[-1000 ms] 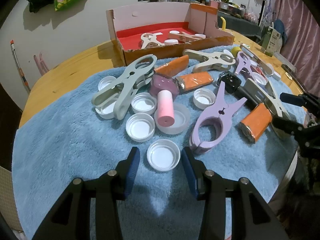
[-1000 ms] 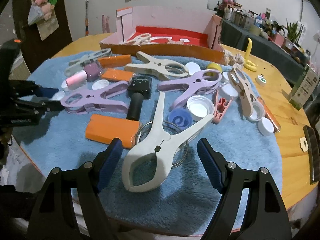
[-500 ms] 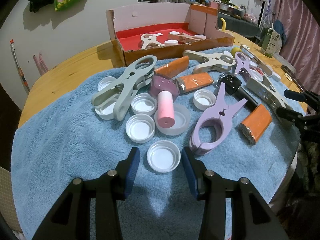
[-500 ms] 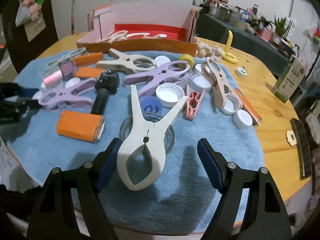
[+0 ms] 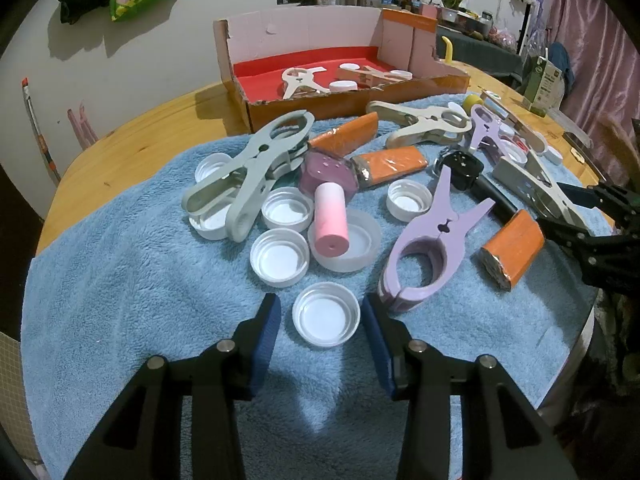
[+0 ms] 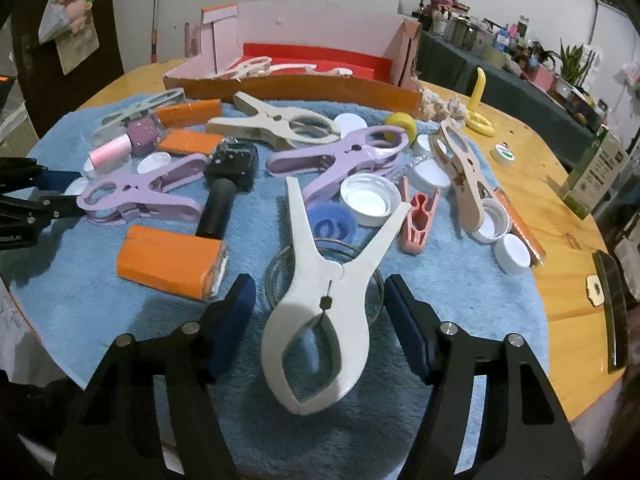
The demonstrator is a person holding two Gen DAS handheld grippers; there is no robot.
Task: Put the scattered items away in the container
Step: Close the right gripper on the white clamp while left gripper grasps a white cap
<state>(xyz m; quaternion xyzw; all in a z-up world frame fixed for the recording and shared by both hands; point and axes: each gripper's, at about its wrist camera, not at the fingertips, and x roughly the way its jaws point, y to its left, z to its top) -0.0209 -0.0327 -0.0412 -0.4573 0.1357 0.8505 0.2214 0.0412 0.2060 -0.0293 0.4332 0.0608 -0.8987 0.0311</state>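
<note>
Left gripper (image 5: 320,316) fingers closing around upturned white plastic bottle cap (image 5: 326,314), gaps visible. Right gripper (image 6: 320,304) fingers closing around large white plastic clamp (image 6: 320,300), untouched. Both on blue towel (image 5: 120,300), tabletop's near edge.

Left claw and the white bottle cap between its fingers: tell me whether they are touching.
Apart. The left wrist view shows blue towel on both sides of the white bottle cap, between it and the closing left claw.

Scattered items on blue towel (image 5: 120,280): white bottle cap (image 5: 326,319), open side up, near edge; large white clip (image 6: 320,308), flat; cardboard box (image 5: 320,60), red-lined, far side, part filled
</note>
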